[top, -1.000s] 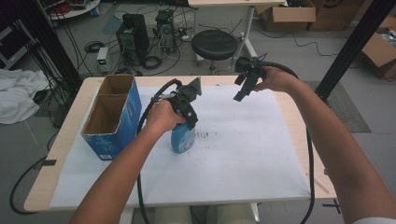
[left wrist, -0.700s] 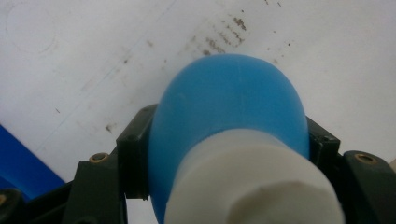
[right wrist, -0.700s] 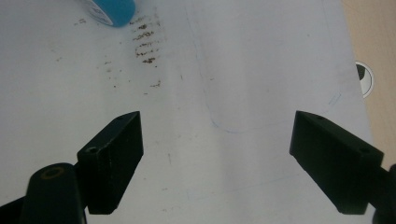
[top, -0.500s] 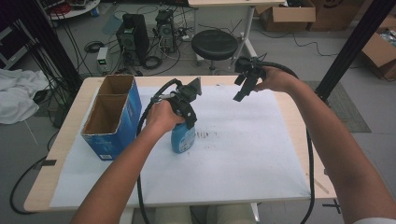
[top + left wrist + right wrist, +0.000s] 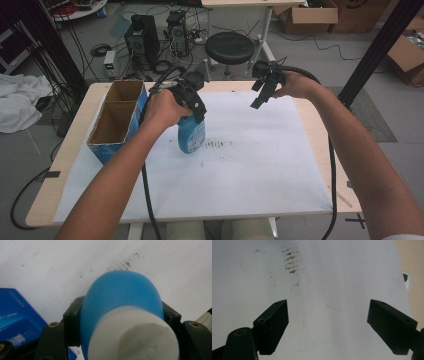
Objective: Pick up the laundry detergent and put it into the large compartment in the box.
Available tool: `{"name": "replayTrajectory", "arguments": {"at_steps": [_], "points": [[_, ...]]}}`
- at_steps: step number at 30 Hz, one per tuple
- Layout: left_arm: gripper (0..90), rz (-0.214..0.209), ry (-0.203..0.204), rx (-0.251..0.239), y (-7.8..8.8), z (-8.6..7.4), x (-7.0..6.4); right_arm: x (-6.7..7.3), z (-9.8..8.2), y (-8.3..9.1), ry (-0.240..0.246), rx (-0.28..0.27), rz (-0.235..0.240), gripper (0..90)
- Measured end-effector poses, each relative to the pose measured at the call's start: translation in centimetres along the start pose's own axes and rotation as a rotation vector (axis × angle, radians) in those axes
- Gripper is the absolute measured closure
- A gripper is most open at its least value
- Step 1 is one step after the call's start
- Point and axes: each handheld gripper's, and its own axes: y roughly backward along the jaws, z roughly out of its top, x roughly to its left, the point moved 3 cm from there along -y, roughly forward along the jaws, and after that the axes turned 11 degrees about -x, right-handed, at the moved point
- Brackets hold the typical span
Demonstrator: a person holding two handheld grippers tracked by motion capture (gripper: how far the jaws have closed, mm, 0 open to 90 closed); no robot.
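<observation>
While the left tongs (image 5: 192, 112) clench the blue bottle (image 5: 191, 135) near its white top, the bottle hangs over the white sheet (image 5: 260, 170) on the table (image 5: 310, 110), just beside the blue cardboard box (image 5: 117, 122). The right tongs (image 5: 262, 92) hover released, well apart over the sheet's far side.

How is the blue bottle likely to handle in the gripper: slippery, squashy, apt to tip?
The blue bottle has a smooth rounded body, so it may slip or twist. The left gripper clamps it below the white cap; it looks like plastic, probably slightly squashy. Tall and narrow, it could tip when set down.
</observation>
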Motion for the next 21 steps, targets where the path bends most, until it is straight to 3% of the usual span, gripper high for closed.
{"name": "replayTrajectory", "arguments": {"at_steps": [10, 15, 21], "points": [[37.6, 0.018, 0.052, -0.031, 4.9, 0.7, 0.9, 0.2, 0.0, 0.2, 0.006, -0.002, 0.002, 17.0], [37.5, 0.031, 0.08, -0.028, 6.3, 0.8, 1.4, 0.3, 0.0, 0.3, 0.006, -0.001, 0.001, 17.1], [37.6, 0.043, 0.151, -0.028, 8.6, 0.5, 2.7, 0.4, 0.1, 0.3, 0.006, 0.002, -0.004, 17.0]]}}
